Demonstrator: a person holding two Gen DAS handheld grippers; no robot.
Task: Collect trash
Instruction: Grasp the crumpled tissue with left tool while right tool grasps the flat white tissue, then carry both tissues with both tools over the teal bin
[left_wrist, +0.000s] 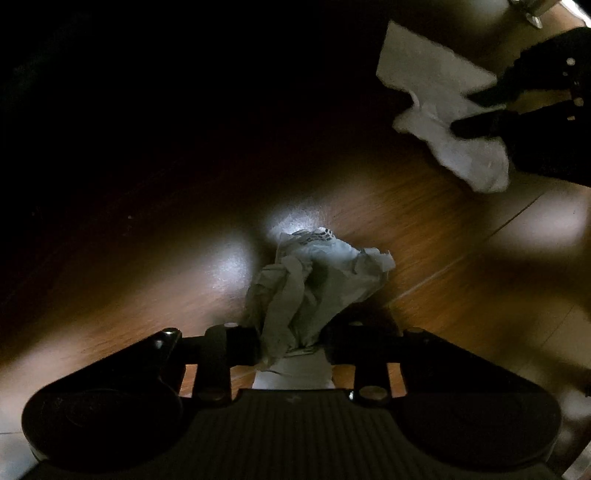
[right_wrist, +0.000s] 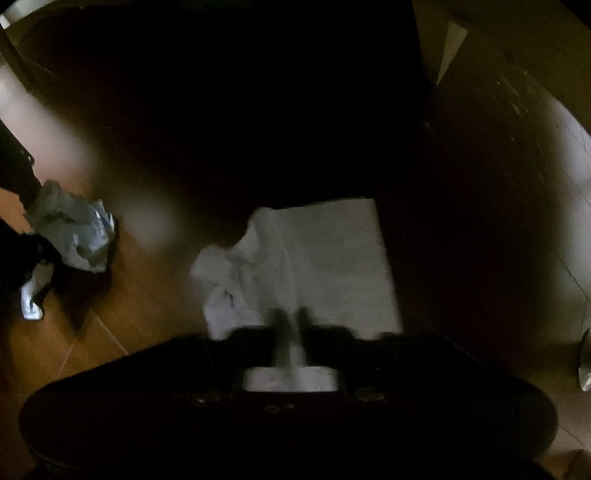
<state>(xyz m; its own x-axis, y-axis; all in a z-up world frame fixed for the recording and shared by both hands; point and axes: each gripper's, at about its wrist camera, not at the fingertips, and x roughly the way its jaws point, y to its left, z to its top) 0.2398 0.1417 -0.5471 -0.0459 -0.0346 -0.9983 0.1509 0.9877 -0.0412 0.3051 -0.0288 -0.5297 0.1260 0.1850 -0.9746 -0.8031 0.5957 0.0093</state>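
left gripper (left_wrist: 291, 343) clamps crumpled paper (left_wrist: 317, 280) | right gripper (right_wrist: 291, 325) pinches white sheet (right_wrist: 325, 258)

Left tongs (left_wrist: 291, 341) clamp crumpled paper wad (left_wrist: 314, 280) over wood floor (left_wrist: 461, 266); right tongs (left_wrist: 476, 114) pinch white napkin (left_wrist: 436, 99).

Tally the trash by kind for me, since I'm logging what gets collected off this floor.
Crumpled paper wad, pinched in the left claw: 1
Flat white paper sheet, pinched in the right claw: 1
Total: 2 pieces of trash, both paper, on the wooden floor.
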